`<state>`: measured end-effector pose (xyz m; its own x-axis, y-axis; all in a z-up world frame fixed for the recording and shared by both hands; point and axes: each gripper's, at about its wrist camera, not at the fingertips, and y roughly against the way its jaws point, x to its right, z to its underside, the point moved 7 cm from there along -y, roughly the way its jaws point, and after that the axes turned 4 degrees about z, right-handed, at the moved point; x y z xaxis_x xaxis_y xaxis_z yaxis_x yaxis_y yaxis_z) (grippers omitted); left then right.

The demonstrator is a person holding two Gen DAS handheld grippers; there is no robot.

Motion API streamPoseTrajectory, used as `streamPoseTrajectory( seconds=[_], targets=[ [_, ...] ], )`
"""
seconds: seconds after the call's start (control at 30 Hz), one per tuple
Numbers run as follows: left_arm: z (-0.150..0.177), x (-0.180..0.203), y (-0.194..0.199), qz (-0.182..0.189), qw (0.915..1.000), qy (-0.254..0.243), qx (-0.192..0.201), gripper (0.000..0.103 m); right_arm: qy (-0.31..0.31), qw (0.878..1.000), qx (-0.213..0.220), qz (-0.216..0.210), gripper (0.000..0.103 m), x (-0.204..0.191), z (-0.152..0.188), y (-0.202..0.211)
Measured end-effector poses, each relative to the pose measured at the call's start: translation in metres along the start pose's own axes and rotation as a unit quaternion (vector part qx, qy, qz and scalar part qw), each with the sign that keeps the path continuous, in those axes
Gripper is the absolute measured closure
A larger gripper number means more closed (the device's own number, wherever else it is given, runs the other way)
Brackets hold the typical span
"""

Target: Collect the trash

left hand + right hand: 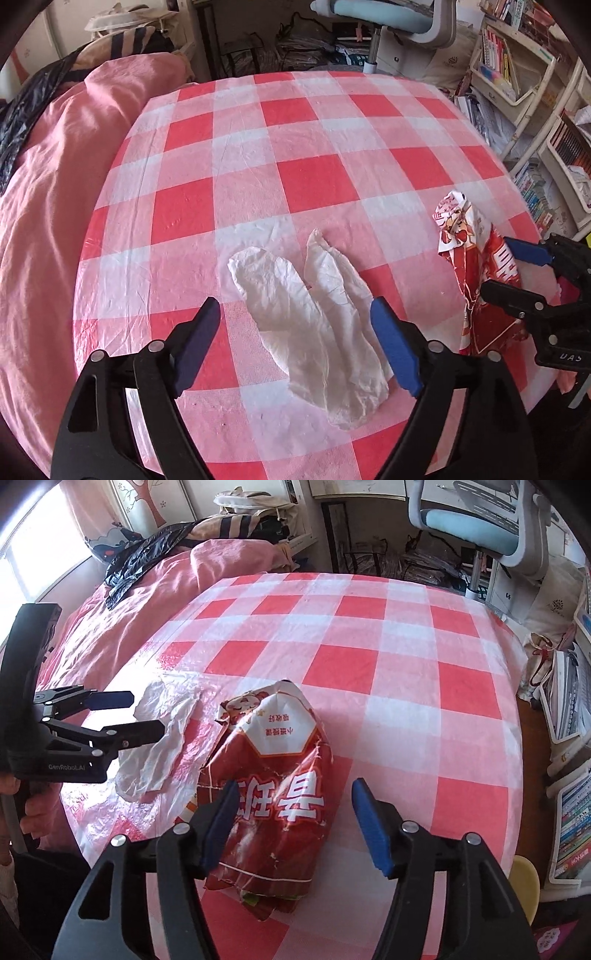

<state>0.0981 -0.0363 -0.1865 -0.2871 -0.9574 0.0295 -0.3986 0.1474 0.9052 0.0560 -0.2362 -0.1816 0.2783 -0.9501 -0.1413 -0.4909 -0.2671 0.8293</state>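
Note:
A crumpled white plastic wrapper (314, 317) lies on the red-and-white checked tablecloth (295, 147). My left gripper (295, 314) is open, its blue pads on either side of the wrapper, just above it. A crumpled red-and-white printed paper bag (269, 794) lies to the right of the wrapper; it also shows in the left wrist view (476, 266). My right gripper (291, 794) is open with its pads straddling the bag's near end. The left gripper (147, 714) appears at the left of the right wrist view, over the wrapper (159, 738). The right gripper (495, 269) shows at the right of the left wrist view.
A pink bedcover (55, 203) with a black plastic bag (144, 561) lies left of the table. A blue office chair (480, 528) stands beyond the far edge. Bookshelves (535, 110) stand at the right. A yellow stool (524, 882) is by the near right edge.

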Motion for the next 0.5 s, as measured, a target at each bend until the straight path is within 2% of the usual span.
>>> streamPoseTrajectory(
  seconds=[0.07,0.17,0.23,0.3,0.33,0.37,0.47,0.5],
  targets=[
    [0.003,0.001,-0.008,-0.014,0.9998,-0.002,-0.012,0.022,0.003,1.0,-0.003,-0.001,0.04,-0.002,-0.001,-0.004],
    [0.003,0.004,-0.014,-0.003,0.9999,0.005,-0.014,0.023,0.02,1.0,-0.003,0.001,0.041,-0.009,-0.002,-0.008],
    [0.001,0.009,-0.014,0.006,1.0,0.002,-0.008,0.031,0.032,0.999,-0.004,-0.003,0.057,-0.013,-0.002,-0.009],
    [-0.002,0.018,-0.011,0.014,0.9998,-0.011,-0.003,0.06,0.038,0.999,-0.005,-0.01,0.073,-0.016,-0.001,-0.008],
    [-0.004,0.022,-0.01,0.022,0.9996,-0.015,-0.003,0.07,0.039,0.999,-0.006,-0.016,0.075,-0.018,-0.001,-0.007],
    [-0.005,0.025,-0.01,0.03,0.9994,-0.016,-0.003,0.084,0.041,0.999,-0.003,-0.019,0.079,-0.019,-0.001,-0.006],
    [-0.011,0.03,-0.005,0.035,0.9992,-0.014,0.011,0.094,0.044,0.999,0.013,-0.008,0.084,-0.016,-0.005,0.003],
    [-0.013,0.031,0.0,0.038,0.999,-0.01,0.021,0.094,0.042,0.999,0.021,0.0,0.085,-0.014,-0.006,0.008]
  ],
)
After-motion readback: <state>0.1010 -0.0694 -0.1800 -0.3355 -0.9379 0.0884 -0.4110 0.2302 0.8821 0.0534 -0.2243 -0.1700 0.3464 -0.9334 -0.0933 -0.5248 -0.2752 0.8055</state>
